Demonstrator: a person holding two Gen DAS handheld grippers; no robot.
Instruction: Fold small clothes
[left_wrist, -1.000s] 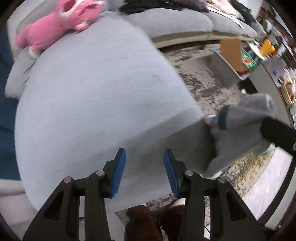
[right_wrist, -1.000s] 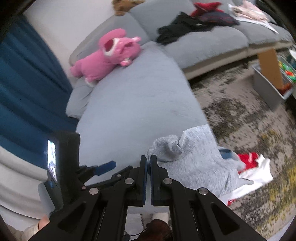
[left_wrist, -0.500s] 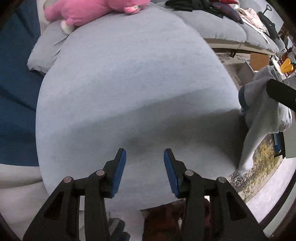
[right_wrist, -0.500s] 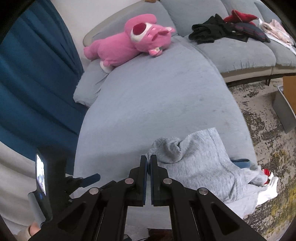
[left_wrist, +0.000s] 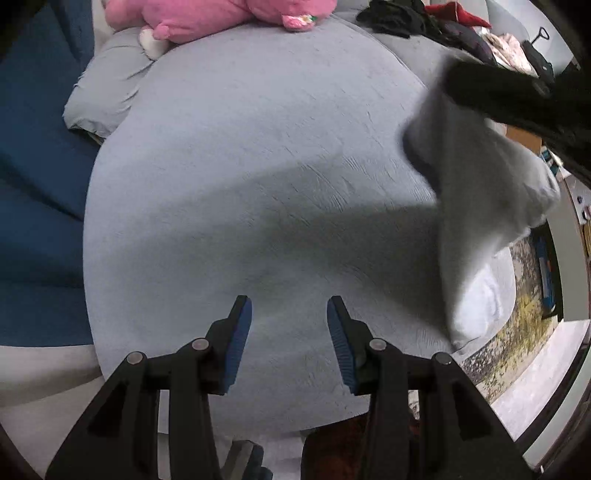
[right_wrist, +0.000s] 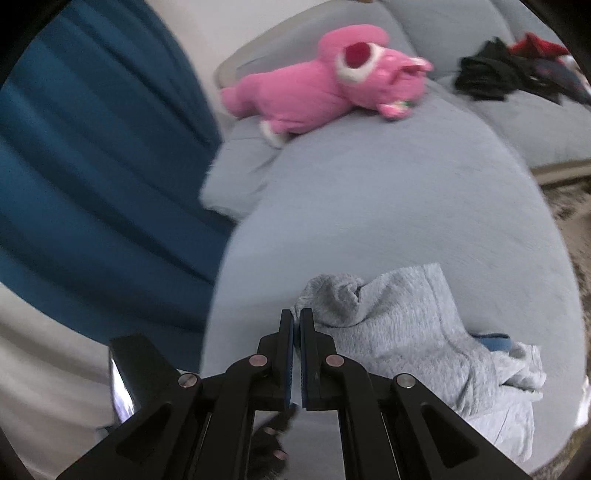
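Pale grey-blue upholstery fills both views: one broad, rounded couch seat (left_wrist: 258, 184) with a soft, faintly brushed nap, and one small cushion (left_wrist: 103, 99) of the same cloth at its upper left edge. One pink plush toy (right_wrist: 325, 92), fuzzy, with a white muzzle and a dark red nose, lies along the top of the seat, at the upper centre of the right wrist view. One heap of black and red clothes (right_wrist: 517, 77) sits on the farther couch section at the upper right. Deep blue curtain fabric (right_wrist: 92, 166) hangs in folds down the left side of both views, and a speckled rug (left_wrist: 517, 325) shows at the lower right of the left wrist view. One small grey garment (right_wrist: 406, 332), knitted and pebbly in texture with a blue band at one edge, is bunched at the lower right of the right wrist view; the right gripper (right_wrist: 296, 325) has its two blue-padded jaws pressed together on a corner of it. In the left wrist view the same garment (left_wrist: 487, 206) hangs blurred at the right edge, lifted off the seat under a black bar. The left gripper (left_wrist: 290, 317) hovers at the bottom centre over bare upholstery, its two ribbed blue pads (left_wrist: 240, 332) standing wide apart with nothing between them.
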